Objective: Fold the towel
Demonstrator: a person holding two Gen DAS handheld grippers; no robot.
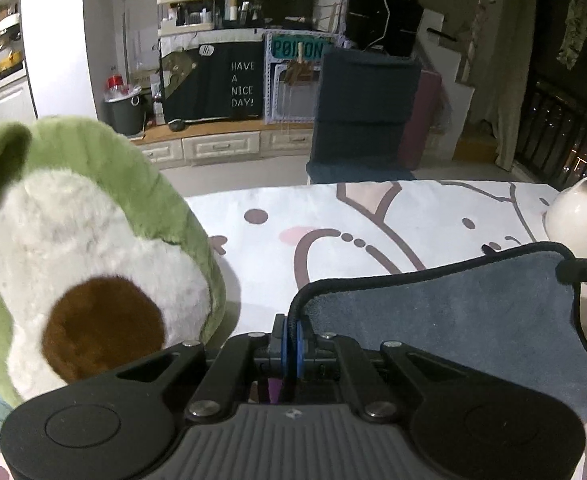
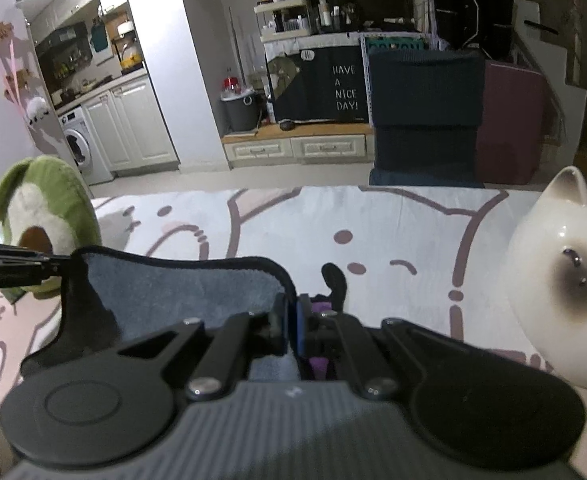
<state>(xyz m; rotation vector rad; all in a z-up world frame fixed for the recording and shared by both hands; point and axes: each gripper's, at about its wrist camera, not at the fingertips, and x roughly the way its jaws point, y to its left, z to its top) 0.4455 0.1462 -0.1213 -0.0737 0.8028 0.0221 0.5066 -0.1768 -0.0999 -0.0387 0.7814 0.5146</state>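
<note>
Both tongs, left (image 1: 292,338) and right (image 2: 292,330), clenched on grey towel (image 1: 453,308) corners; towel lifted over printed sheet (image 1: 373,216). Risks: thick hem slips from pads; swing knocks ceramic cat (image 2: 565,280) or avocado plush (image 1: 85,248).

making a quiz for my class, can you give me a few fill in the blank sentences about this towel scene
1. Both grippers are shut on the edge of the grey ____.
2. The plush toy on the left gripper's side is shaped like an ____.
3. The white figurine near the right gripper is shaped like a ____.
4. The dark cloth in the background reads "HAVE A NICE ____!"

Missing words: towel; avocado; cat; DAY
</note>
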